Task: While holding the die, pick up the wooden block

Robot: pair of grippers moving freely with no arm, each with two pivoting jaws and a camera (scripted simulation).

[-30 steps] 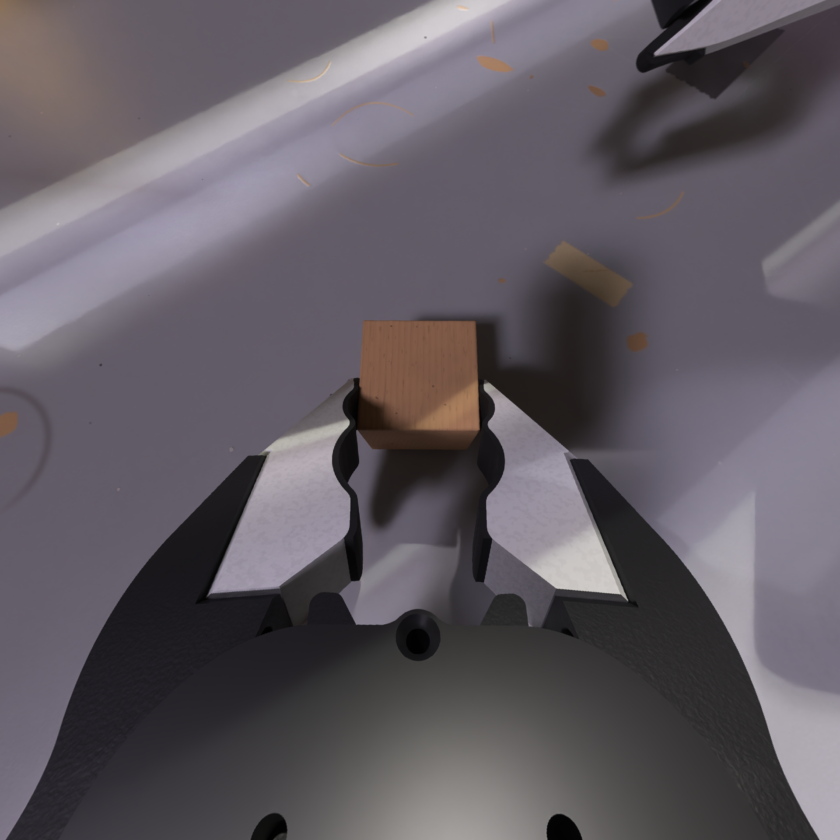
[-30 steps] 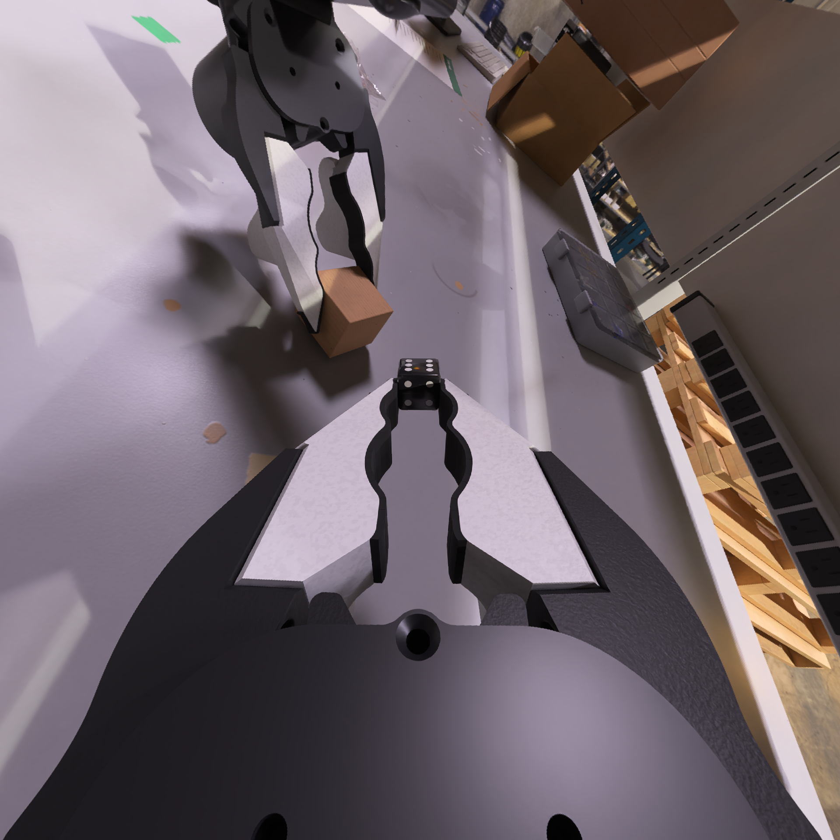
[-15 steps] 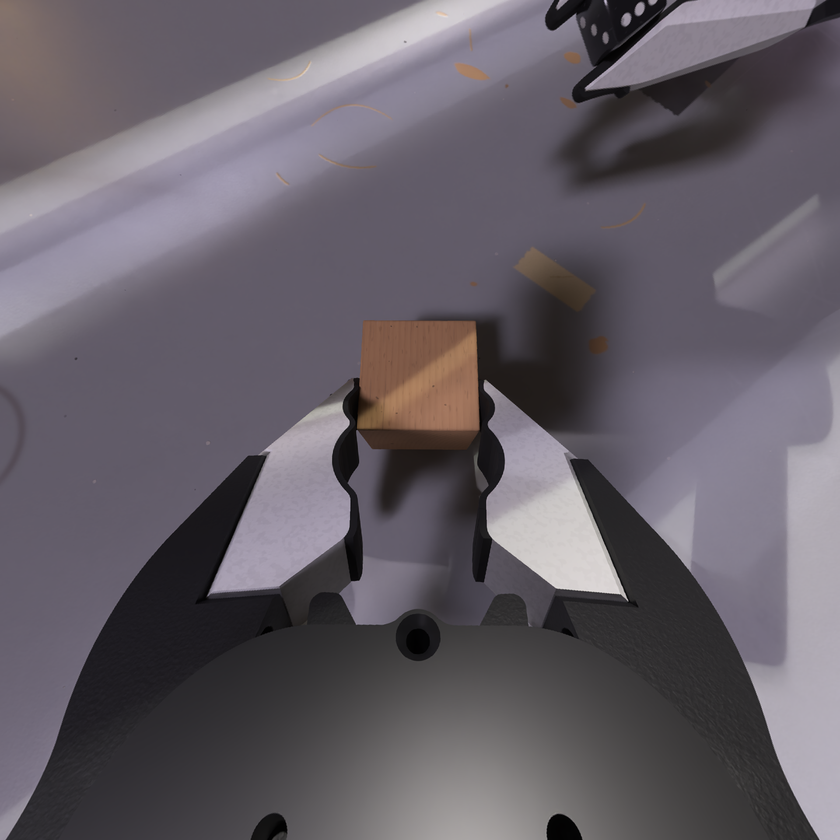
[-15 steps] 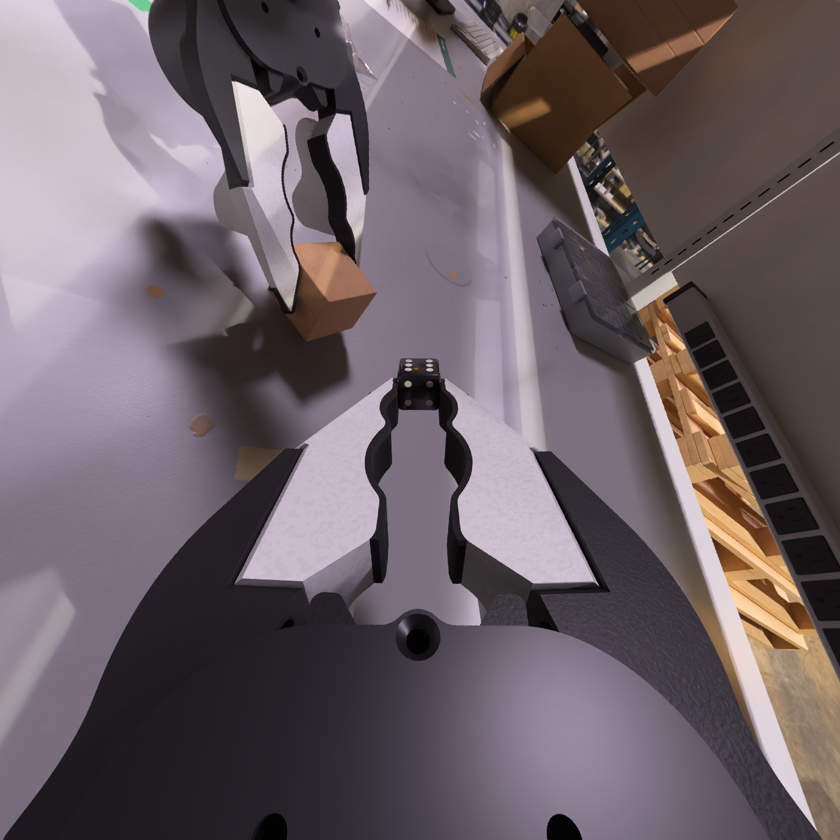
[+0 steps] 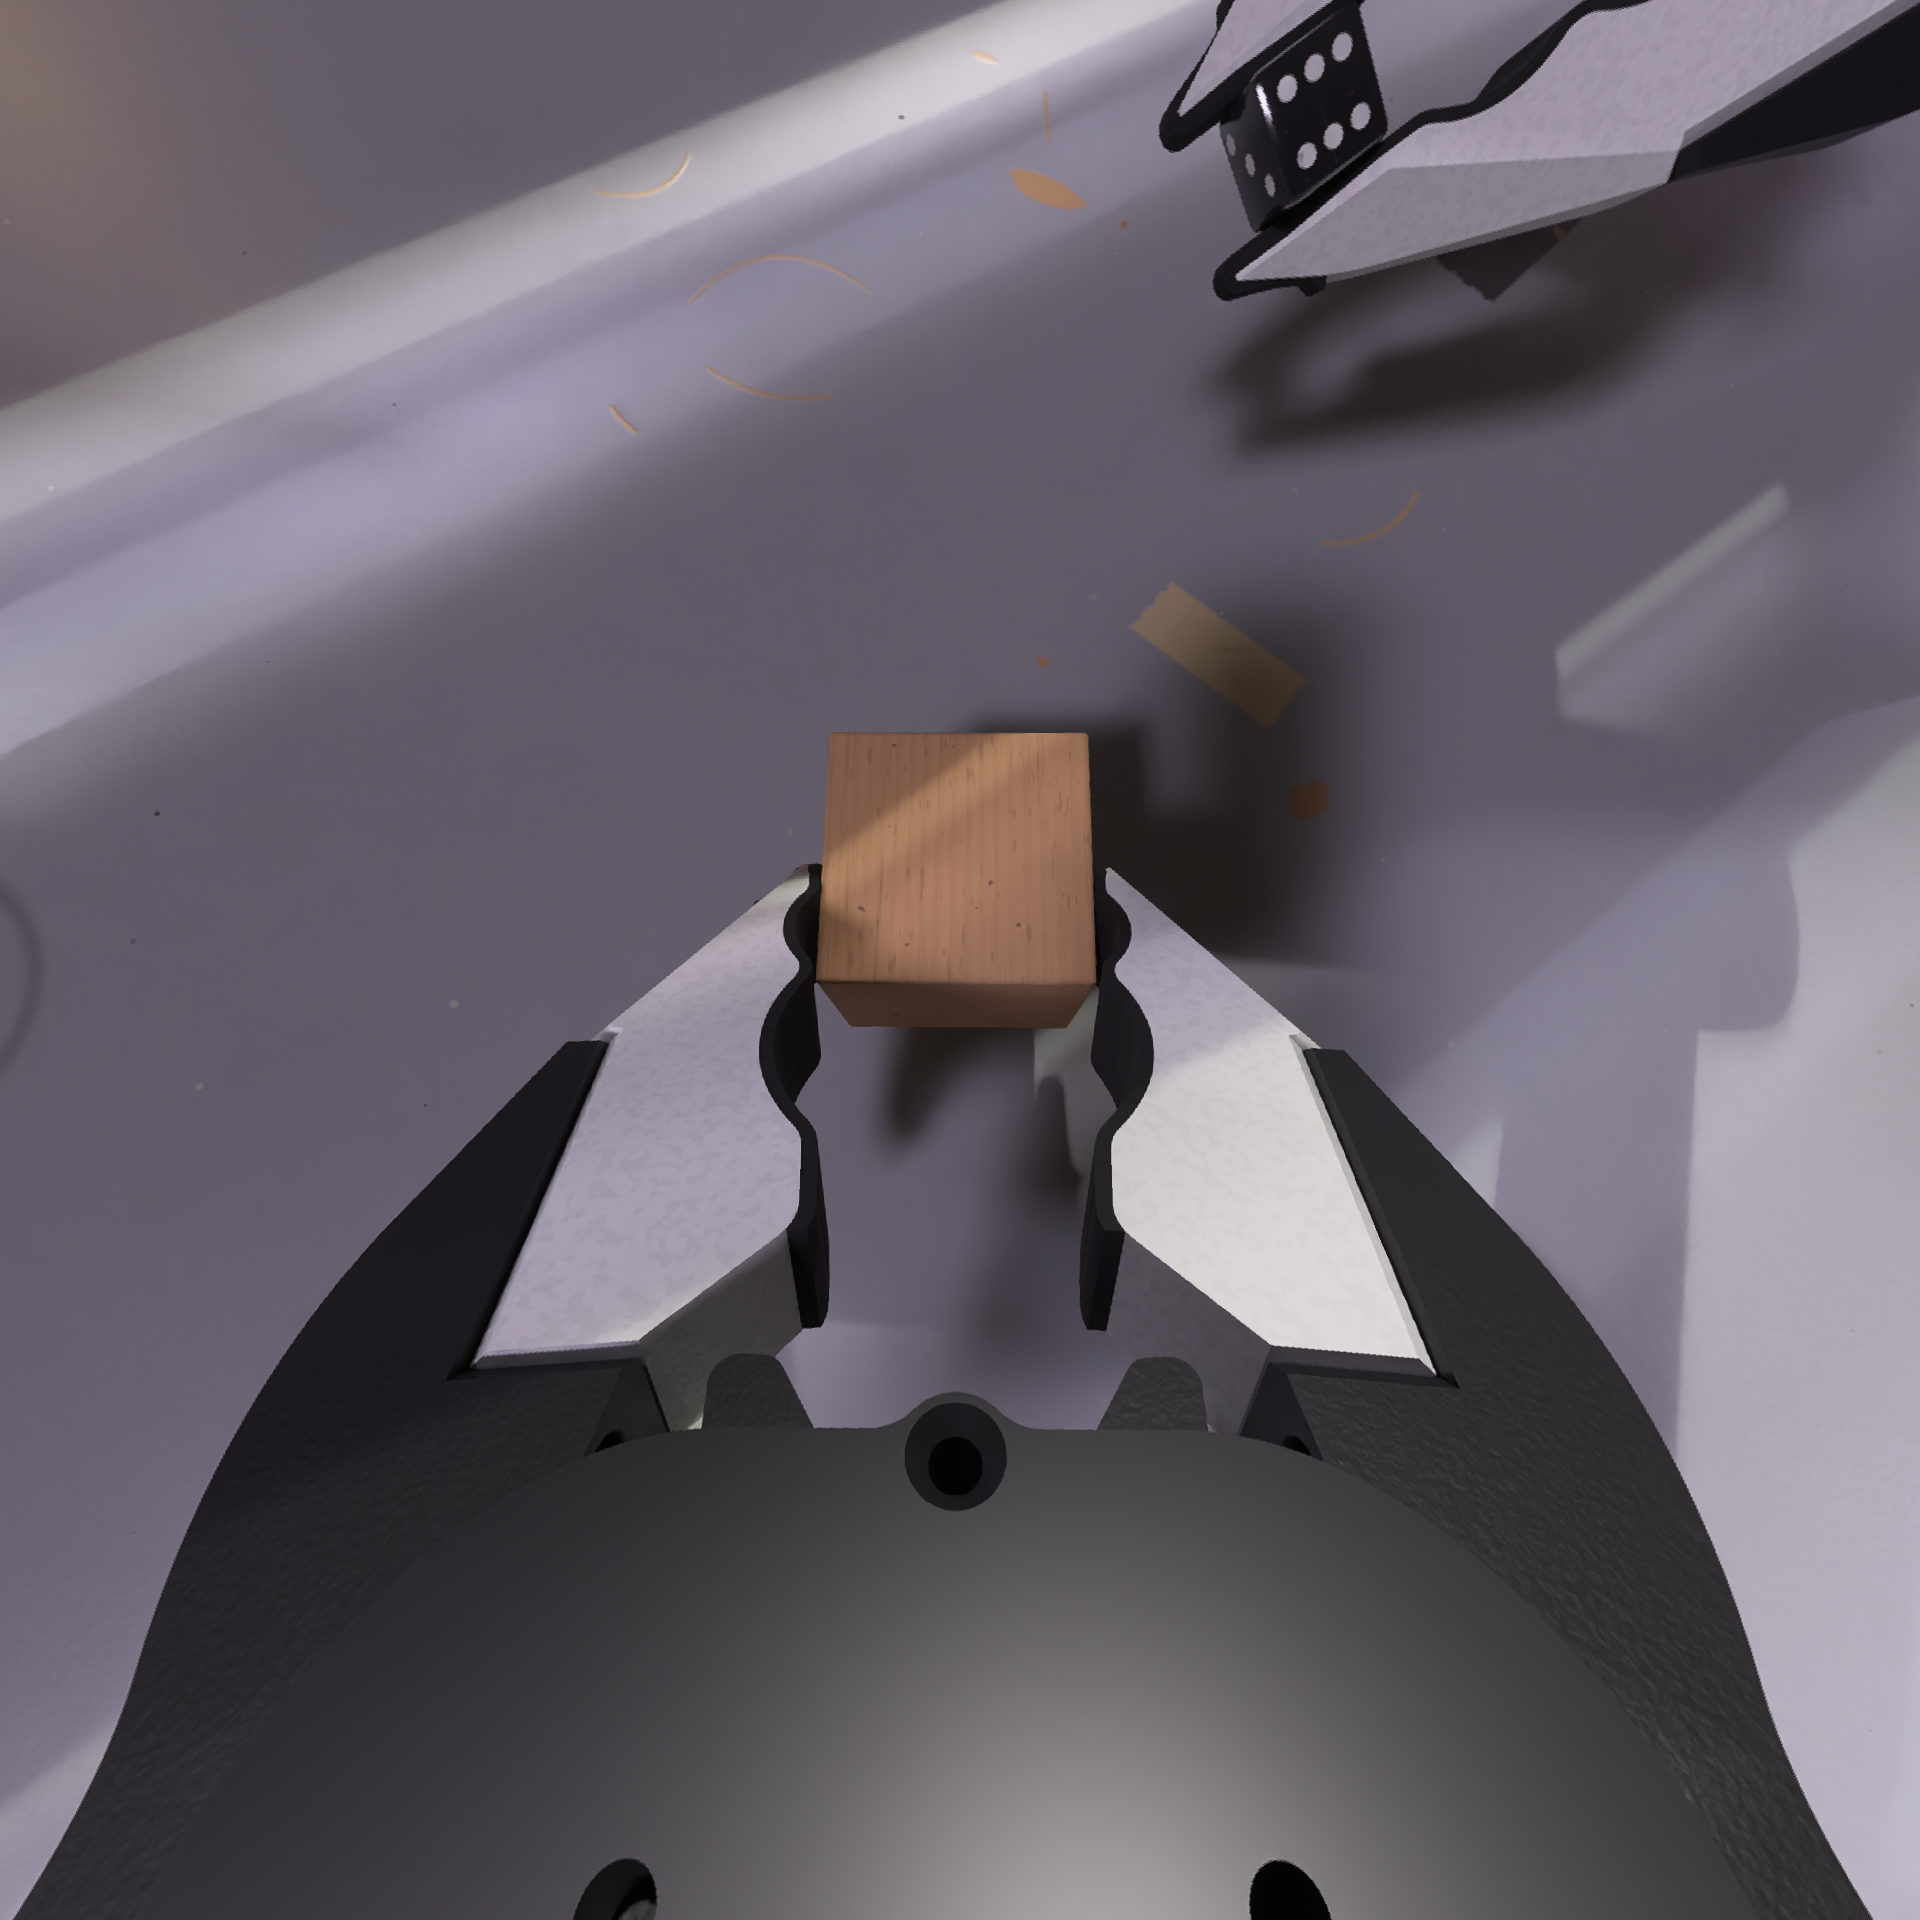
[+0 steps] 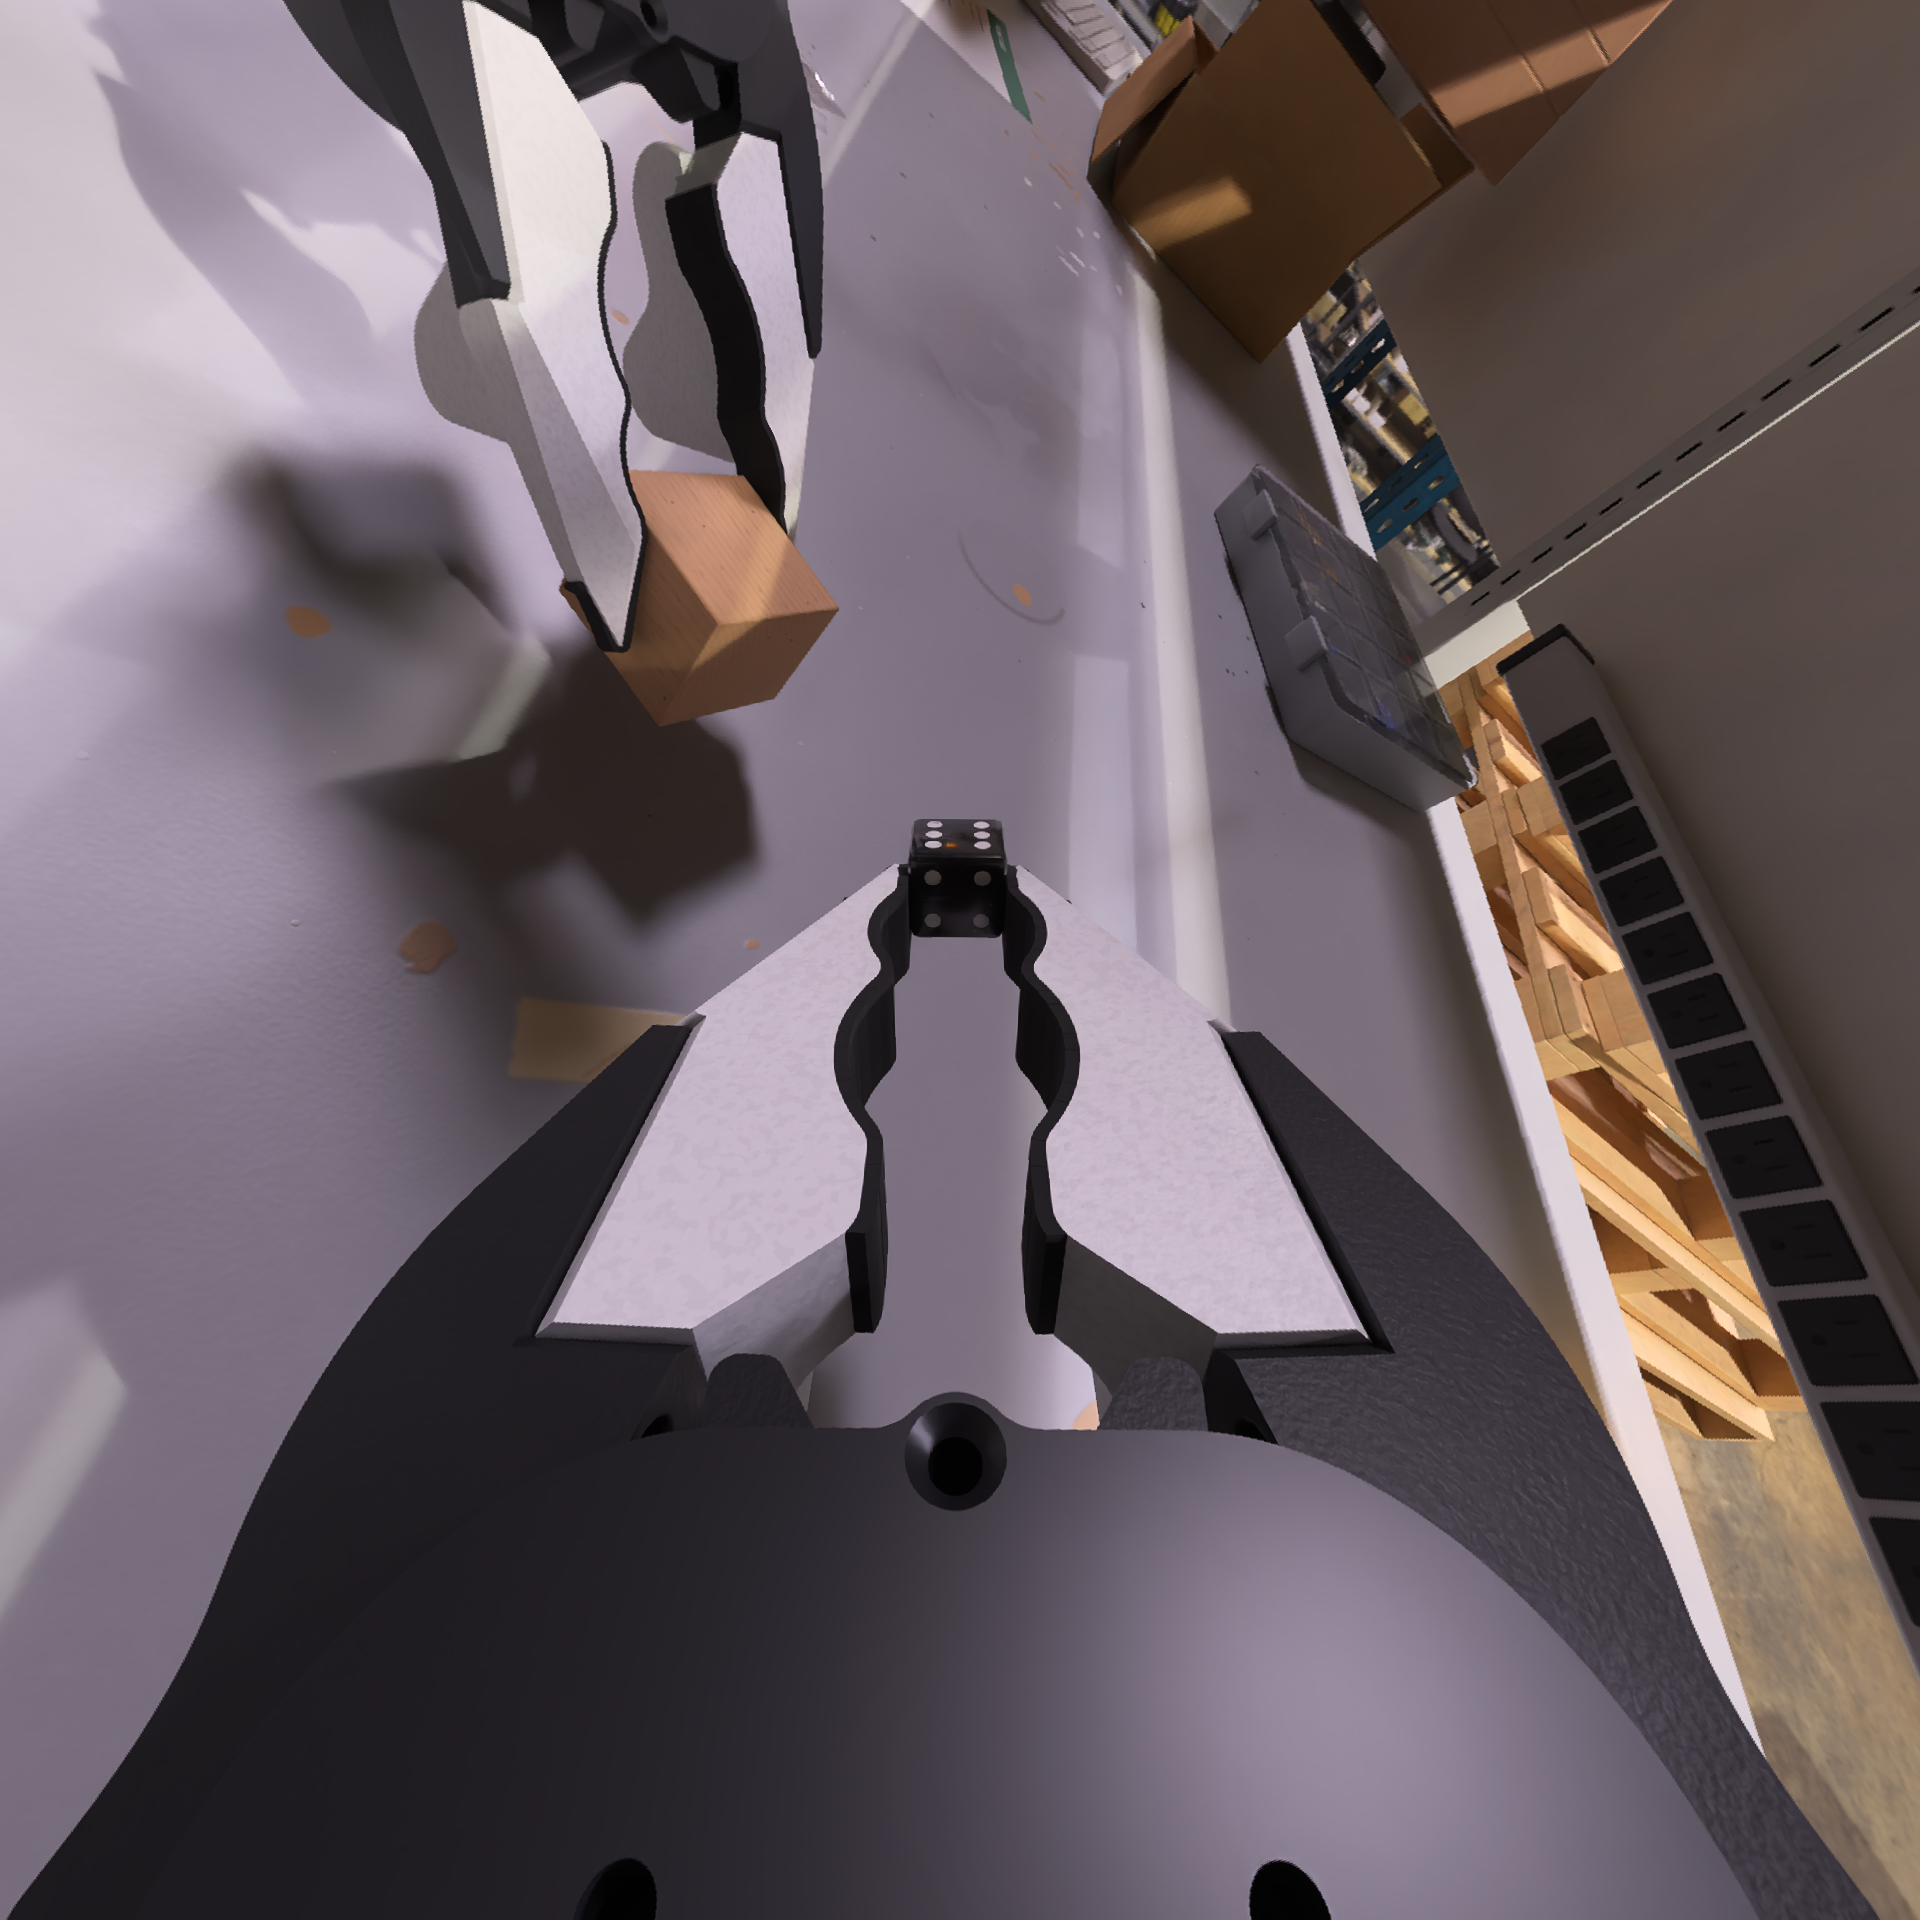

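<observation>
My left gripper (image 5: 956,894) is shut on the wooden block (image 5: 956,862), a brown cube held between its fingertips above the pale table, with a shadow under it. In the right wrist view the same block (image 6: 727,613) hangs in the left gripper (image 6: 691,551) at the upper left. My right gripper (image 6: 956,883) is shut on a small black die (image 6: 956,878) with white pips. In the left wrist view that die (image 5: 1304,125) sits in the right gripper (image 5: 1236,156) at the top right, clear of the block.
A strip of tan tape (image 5: 1216,649) and wood shavings (image 5: 1044,187) lie on the table (image 5: 416,831). A grey compartment case (image 6: 1340,644) lies by the table's right edge. Cardboard boxes (image 6: 1268,166) stand beyond it. Wooden pallets (image 6: 1621,1091) are off the table's side.
The left gripper has lifted the wooden block higher off the table. The two grippers have drawn closer; the die now shows fully in the left wrist view.
</observation>
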